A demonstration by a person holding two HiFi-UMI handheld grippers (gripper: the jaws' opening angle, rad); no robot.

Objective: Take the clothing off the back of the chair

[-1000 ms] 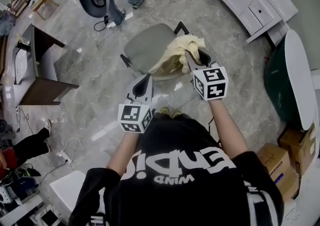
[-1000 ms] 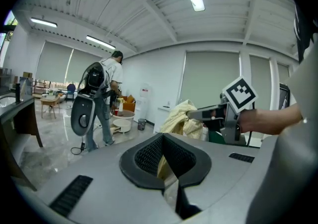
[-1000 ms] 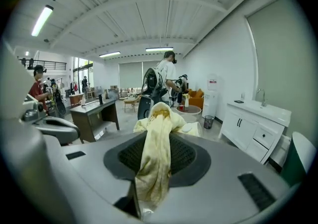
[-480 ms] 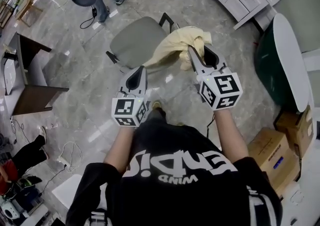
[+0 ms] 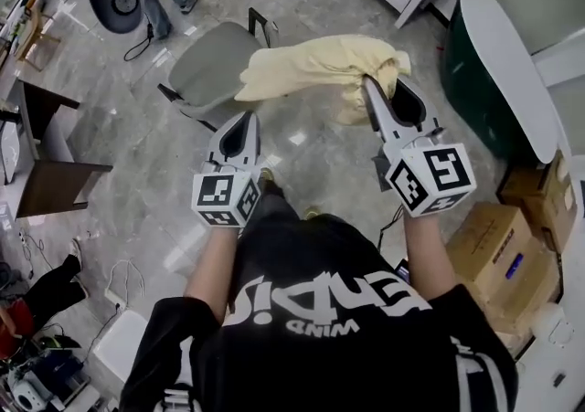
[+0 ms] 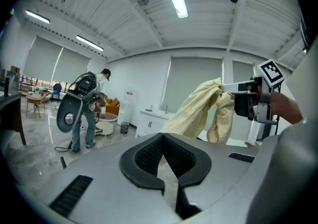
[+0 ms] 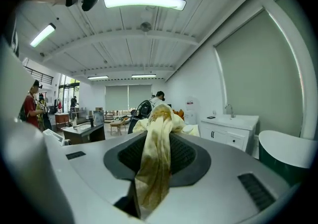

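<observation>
Firmly gripped on one side only

The right tool (image 5: 373,89) is clamped on a bunch of the yellow garment (image 5: 311,68), which drapes leftward from its jaws, ahead of the left tool (image 5: 245,120). The left tool's jaws sit together, empty. The grey chair (image 5: 206,72) stands beyond it.

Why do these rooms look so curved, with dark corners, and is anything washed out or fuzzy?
Left gripper view and right gripper view: wide-angle lenses bow the ceiling beams and blacken the corners. Right gripper view: the ceiling light glares white, and the yellow garment in the right tongs sits close and soft. Head view: the marble floor shows pale reflections.
</observation>
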